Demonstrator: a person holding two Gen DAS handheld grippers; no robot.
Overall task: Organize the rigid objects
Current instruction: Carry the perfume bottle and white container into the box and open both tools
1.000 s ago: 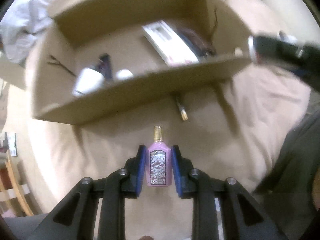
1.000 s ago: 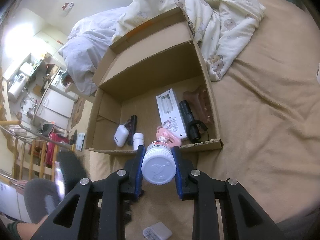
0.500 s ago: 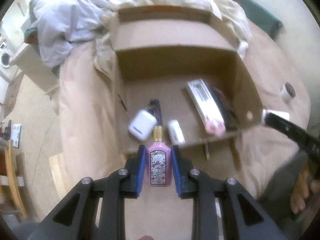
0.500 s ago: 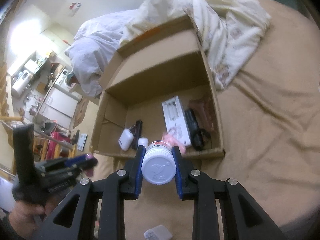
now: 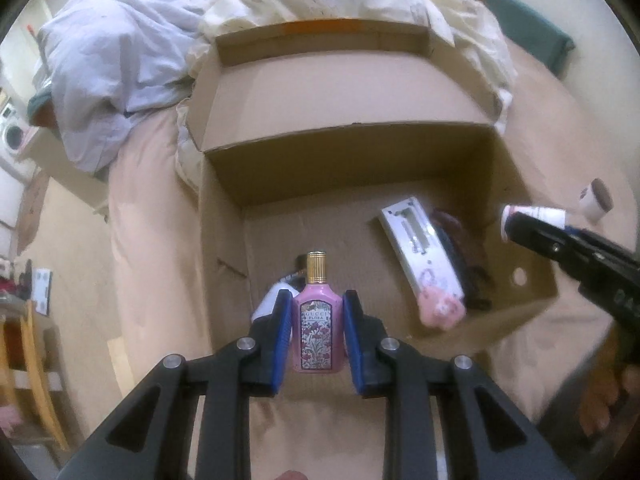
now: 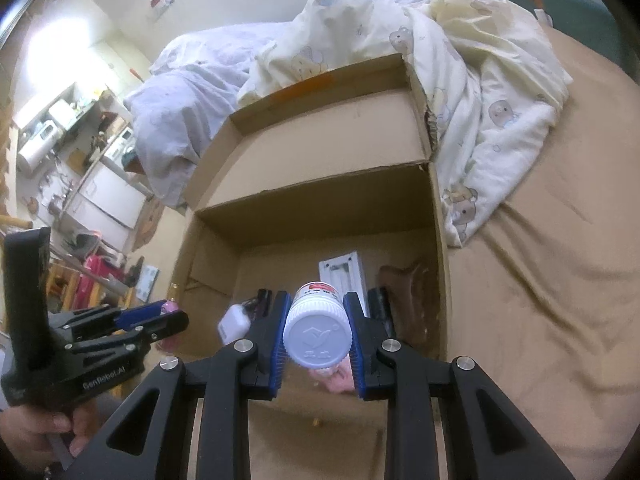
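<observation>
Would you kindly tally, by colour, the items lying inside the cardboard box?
White: 2, case and pack
Black: 2, torch and tube
Pink: 1, toy
Brown: 1, clip
Total: 6

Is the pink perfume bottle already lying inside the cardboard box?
No, the pink perfume bottle stands upright between the left gripper's fingers.

1. My right gripper (image 6: pixel 318 334) is clamped on a white bottle (image 6: pixel 318 330), cap towards me.
2. Behind it sits the open cardboard box (image 6: pixel 320 152) on the tan bedspread (image 6: pixel 540 320).
3. My left gripper (image 6: pixel 160 318) shows at the left edge, beside the box.
</observation>
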